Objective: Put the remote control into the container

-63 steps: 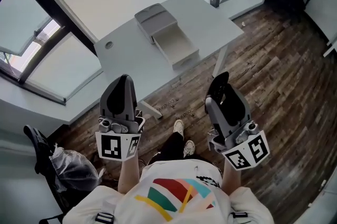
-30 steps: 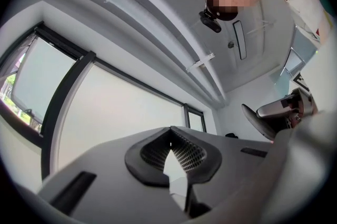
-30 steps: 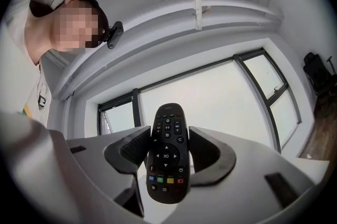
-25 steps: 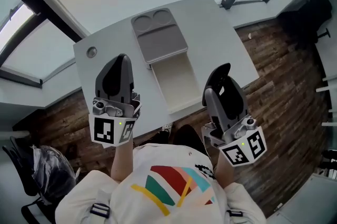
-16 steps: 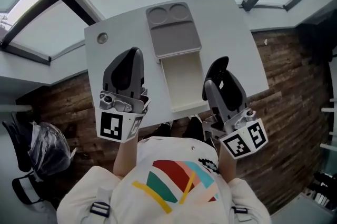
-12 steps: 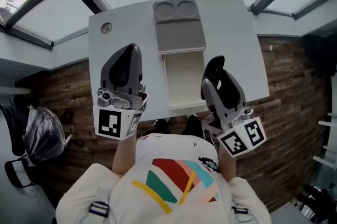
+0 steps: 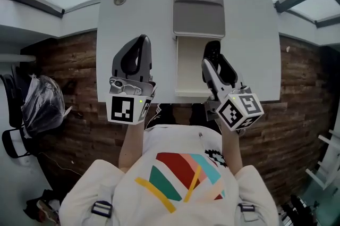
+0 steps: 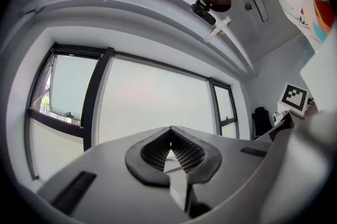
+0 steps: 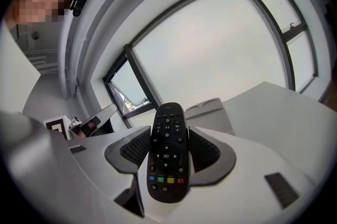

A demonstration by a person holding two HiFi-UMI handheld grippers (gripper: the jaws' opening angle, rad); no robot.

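Observation:
A black remote control [image 9: 167,154] with coloured buttons stands upright between the pads of my right gripper [image 9: 168,150], which is shut on it. In the head view that right gripper [image 7: 213,52] hangs over the right edge of the white open drawer [image 7: 184,93] of a grey container [image 7: 199,13] on the table. The remote's dark tip [image 7: 212,47] shows at the jaws. My left gripper [image 7: 141,43] is held left of the drawer. Its pads meet in the left gripper view, so the left gripper [image 8: 169,151] is shut with nothing in it.
The white table [image 7: 249,44] has a round cable hole [image 7: 120,0] at its far left corner. A dark bag [image 7: 40,105] lies on the wooden floor to the left. Window frames run behind the table. The container [image 9: 208,108] also shows past the remote.
The table has swung square in front of me and come closer. Both grippers now reach over its near edge, the right one with the remote at the open drawer.

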